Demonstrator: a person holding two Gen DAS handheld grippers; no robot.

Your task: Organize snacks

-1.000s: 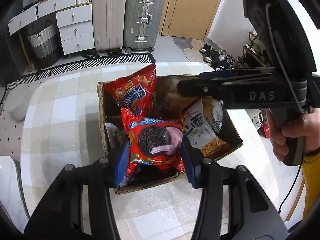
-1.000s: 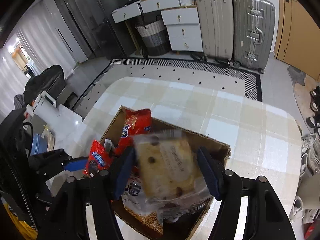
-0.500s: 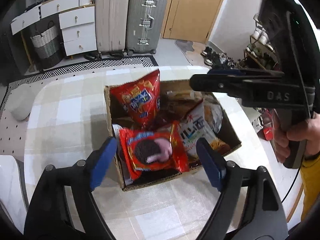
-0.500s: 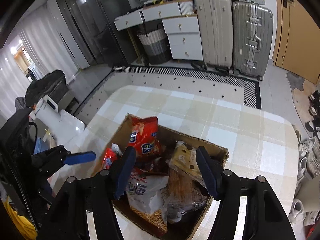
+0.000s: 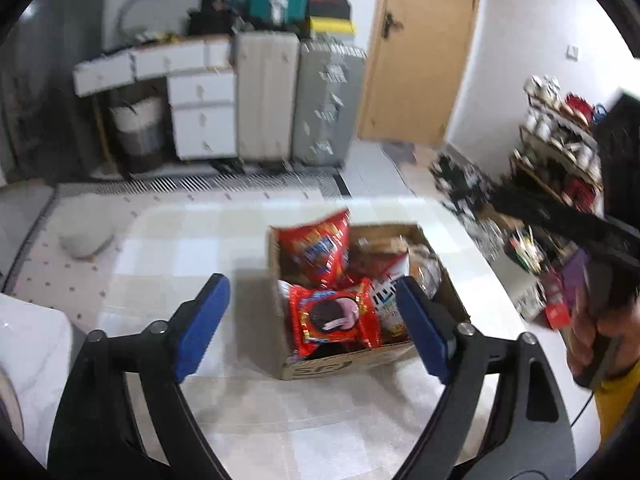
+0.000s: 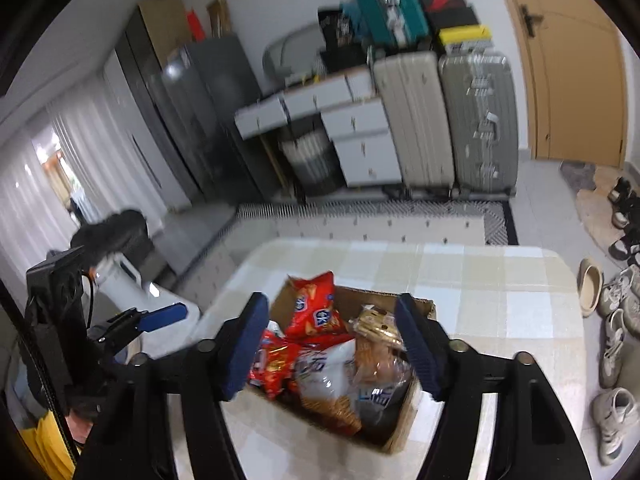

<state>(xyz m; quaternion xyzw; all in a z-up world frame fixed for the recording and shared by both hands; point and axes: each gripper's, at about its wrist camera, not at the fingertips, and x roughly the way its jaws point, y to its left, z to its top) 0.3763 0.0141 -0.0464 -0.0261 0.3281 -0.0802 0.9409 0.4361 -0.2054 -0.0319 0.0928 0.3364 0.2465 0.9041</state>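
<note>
Both claws spread wide, nothing pinched, nothing touched. Left gripper (image 5: 314, 328) up above the near edge of the cardboard box (image 5: 348, 364), right gripper (image 6: 332, 348) over the same box from the other side. One box on the checked table (image 5: 192, 248), stuffed with snacks: one red cookie pack (image 5: 334, 318) lying on top in front, one red chip bag (image 5: 318, 250) standing behind it, one white noodle bag (image 6: 328, 380), one clear cookie bag (image 6: 376, 326). Two suitcases (image 6: 448, 120) back by the wall. Right hand (image 5: 600, 340) wrapped around its handle, off to the box's side.
</note>
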